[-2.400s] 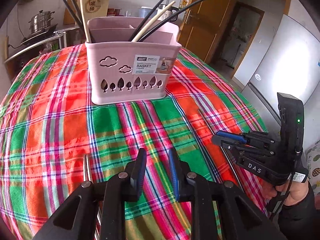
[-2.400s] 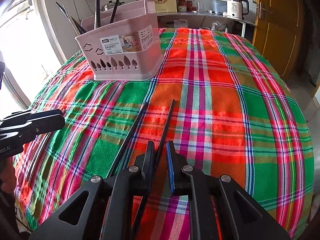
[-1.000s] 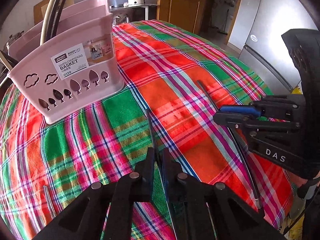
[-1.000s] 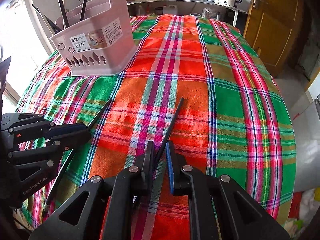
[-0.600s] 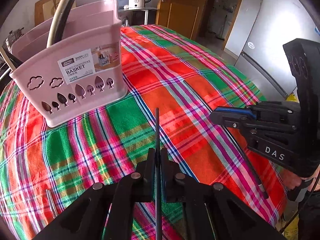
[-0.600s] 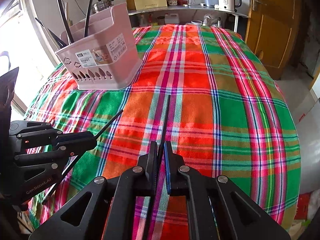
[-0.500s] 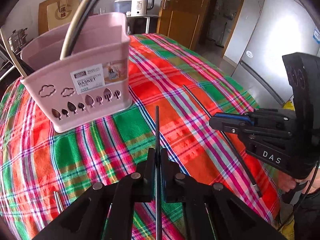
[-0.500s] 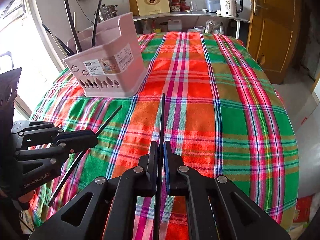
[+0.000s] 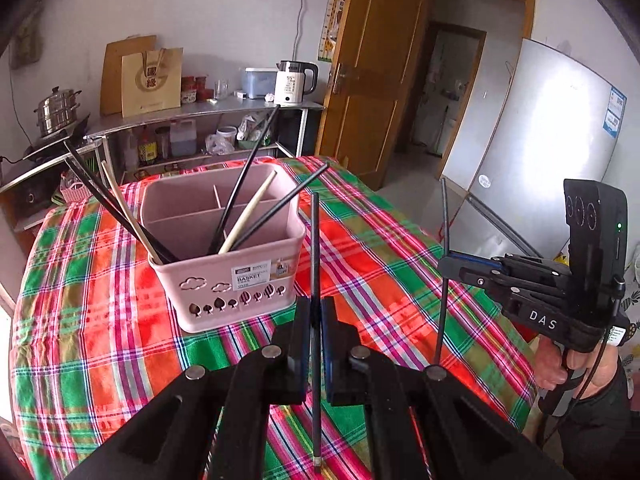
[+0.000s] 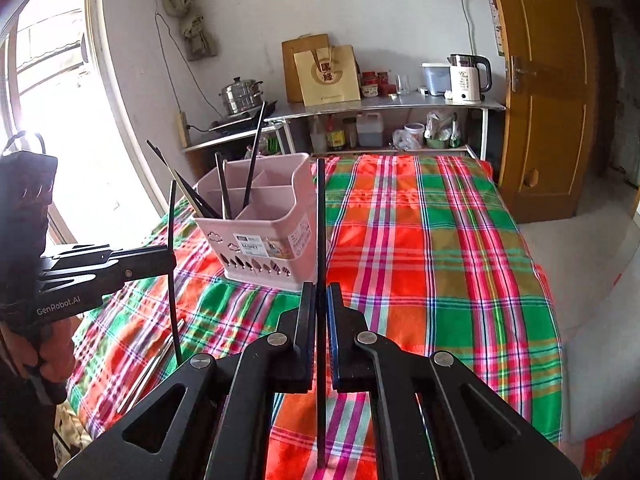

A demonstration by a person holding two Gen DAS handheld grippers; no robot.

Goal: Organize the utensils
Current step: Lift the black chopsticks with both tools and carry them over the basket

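Left hand-held gripper (image 9: pixel 316 320) pinches a black chopstick (image 9: pixel 315 248), held upright above the surface (image 9: pixel 100 320), just in front of the pink basket (image 9: pixel 228 276). Right hand-held gripper (image 10: pixel 319 312) pinches a second black chopstick (image 10: pixel 321 220), also upright, just right of the basket. Basket compartments hold several dark chopsticks and pale ones, leaning.
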